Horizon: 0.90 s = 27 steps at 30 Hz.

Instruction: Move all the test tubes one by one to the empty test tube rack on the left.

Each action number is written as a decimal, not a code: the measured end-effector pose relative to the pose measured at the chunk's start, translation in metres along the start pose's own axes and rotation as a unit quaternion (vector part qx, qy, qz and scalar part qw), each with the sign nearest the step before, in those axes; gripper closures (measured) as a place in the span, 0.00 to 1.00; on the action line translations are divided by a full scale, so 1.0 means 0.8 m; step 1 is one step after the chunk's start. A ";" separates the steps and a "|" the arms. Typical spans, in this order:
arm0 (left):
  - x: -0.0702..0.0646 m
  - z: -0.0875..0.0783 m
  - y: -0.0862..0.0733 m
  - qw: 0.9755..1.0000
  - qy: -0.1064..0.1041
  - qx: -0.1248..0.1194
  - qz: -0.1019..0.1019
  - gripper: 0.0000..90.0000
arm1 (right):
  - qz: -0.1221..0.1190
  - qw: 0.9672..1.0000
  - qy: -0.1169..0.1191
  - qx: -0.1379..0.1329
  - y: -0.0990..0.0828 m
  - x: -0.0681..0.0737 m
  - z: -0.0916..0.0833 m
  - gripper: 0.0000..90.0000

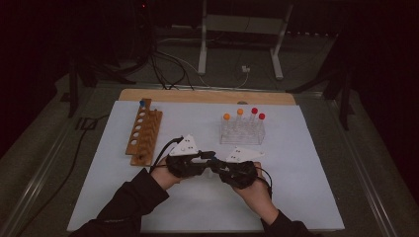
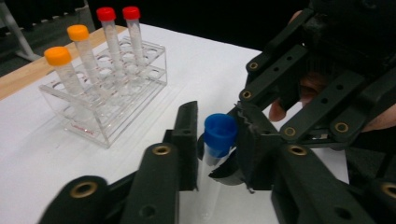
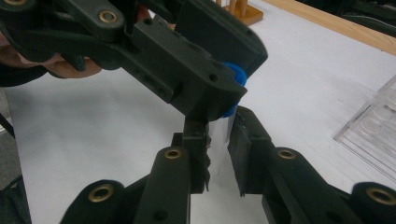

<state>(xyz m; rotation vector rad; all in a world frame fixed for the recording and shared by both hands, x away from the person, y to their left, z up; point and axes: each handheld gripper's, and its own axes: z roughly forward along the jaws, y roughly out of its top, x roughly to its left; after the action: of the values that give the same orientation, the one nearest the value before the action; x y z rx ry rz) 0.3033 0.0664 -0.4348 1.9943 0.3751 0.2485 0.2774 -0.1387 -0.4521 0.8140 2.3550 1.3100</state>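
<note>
Over the white mat point(image 1: 296, 197), in front of the clear rack point(image 1: 242, 134), the two grippers met on one tube point(image 2: 209, 179). The right gripper point(image 3: 218, 154) had its jaws clamped on the clear body. The left gripper point(image 2: 215, 142) had its jaws pressed on the blue cap point(image 2: 219, 133).

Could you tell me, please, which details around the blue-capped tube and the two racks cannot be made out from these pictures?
- High view: the clear plastic tube with the blue cap is hidden behind the two black grippers and hands.
- Right gripper view: the left gripper covers most of that cap.
- Left gripper view: the tube's bottom end is cut off by the lower edge.
- High view: the wooden rack and clear plastic rack are too small to count their holes.
</note>
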 end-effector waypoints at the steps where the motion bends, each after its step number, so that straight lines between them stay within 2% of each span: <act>1: 0.000 0.000 0.000 1.000 0.001 0.001 0.001 0.84 | 0.000 1.000 0.000 0.000 0.000 0.000 0.000 0.86; 5: -0.001 0.000 0.001 1.000 0.006 0.005 0.008 0.85 | 0.001 1.000 0.000 0.001 0.000 0.000 0.000 0.86; 11: -0.001 -0.004 0.004 1.000 0.012 0.002 0.005 0.86 | 0.000 1.000 0.001 -0.009 0.001 0.000 0.000 0.83; 22: 0.015 -0.034 0.016 0.999 0.045 -0.010 0.008 0.86 | 0.011 0.999 -0.015 -0.040 0.003 -0.005 -0.014 0.49; 27: 0.026 -0.050 0.022 0.998 0.064 -0.018 0.001 0.86 | 0.019 0.998 -0.010 -0.051 0.003 -0.006 -0.017 0.36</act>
<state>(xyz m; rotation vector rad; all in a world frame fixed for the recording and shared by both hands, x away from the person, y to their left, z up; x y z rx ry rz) 0.3122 0.1004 -0.4017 1.9497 0.4471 0.3830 0.2748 -0.1494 -0.4431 0.8406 2.2481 1.4174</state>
